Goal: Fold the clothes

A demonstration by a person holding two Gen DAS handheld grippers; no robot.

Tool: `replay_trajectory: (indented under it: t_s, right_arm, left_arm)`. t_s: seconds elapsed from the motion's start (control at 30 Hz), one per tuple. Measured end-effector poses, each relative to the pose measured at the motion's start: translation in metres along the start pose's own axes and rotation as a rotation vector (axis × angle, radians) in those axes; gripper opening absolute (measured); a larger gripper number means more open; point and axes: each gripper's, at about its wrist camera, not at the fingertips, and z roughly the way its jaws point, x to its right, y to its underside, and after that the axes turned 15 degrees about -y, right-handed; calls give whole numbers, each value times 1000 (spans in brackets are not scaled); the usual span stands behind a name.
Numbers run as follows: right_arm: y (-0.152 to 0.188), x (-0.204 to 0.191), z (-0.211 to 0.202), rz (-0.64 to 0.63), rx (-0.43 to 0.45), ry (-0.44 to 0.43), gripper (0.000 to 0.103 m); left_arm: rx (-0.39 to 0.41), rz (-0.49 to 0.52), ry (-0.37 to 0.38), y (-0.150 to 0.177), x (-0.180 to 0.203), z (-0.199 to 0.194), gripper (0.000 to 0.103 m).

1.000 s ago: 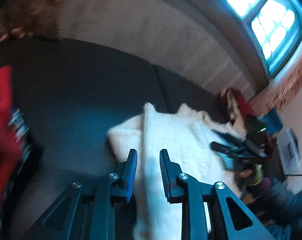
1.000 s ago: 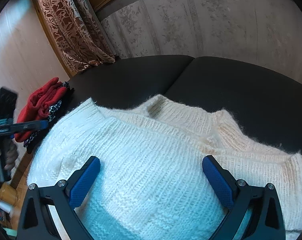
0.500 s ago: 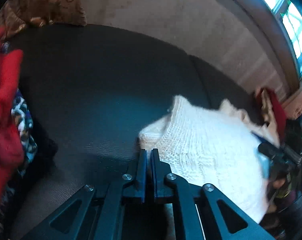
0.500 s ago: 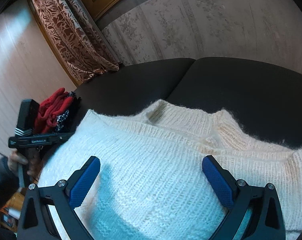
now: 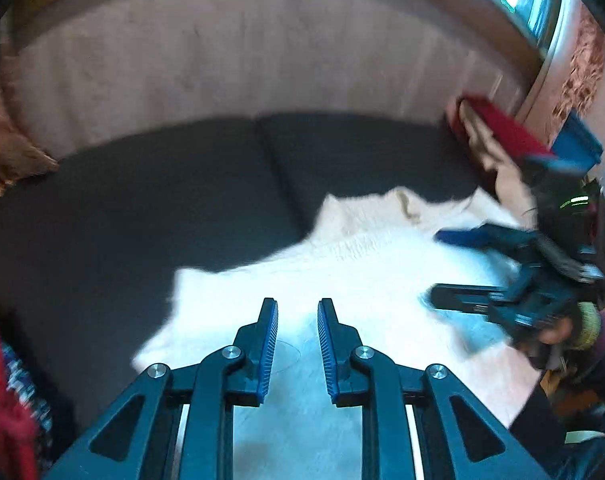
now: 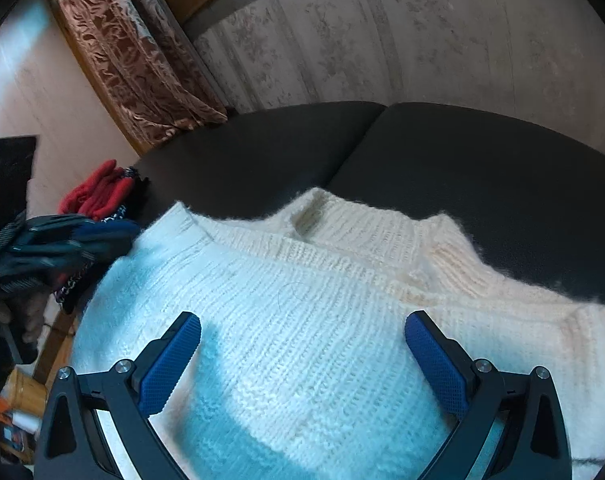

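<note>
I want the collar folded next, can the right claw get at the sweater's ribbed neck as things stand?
Probably yes. The right claw is open above the white sweater, and nothing lies between it and the ribbed neck.

The left gripper (image 5: 297,316) is held with a narrow gap between its fingers, nothing gripped. The right gripper (image 6: 302,332) is spread wide, its blue pads (image 6: 436,364) far apart, and is held by a hand (image 5: 562,326).

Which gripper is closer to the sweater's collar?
Right. The right gripper hovers over the sweater just below the collar; the left gripper is over the far side edge.
</note>
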Motion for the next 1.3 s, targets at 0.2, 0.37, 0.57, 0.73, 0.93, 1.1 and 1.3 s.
replay_trajectory:
  t_s: [0.2,0.37,0.57,0.73,0.93,1.1,1.3]
  right_arm:
    - [-2,7,-41,-6,51,141,103]
    - [6,31,-33,64,-27,249,67]
    - [6,16,-30,-10,-17,312,10]
    - [-7,9,-37,-33,37,362,8]
    - [9,31,-15,25,39,374,8]
    - [13,27,-14,8,36,390,9]
    - [46,17,-37,39,82,291,10]
  left_arm:
    - [-26,39,-29,2,12,16,29]
    - [7,-5,-49,16,11,15,6]
    - [156,-131,-68,18,17,-10,3]
    - [202,-224,-100,3,21,1,3]
    - [136,-225,-151,18,16,34,4]
    - [128,-232,-138,23,19,34,4]
    - [151,-213,-138,47,19,26,7]
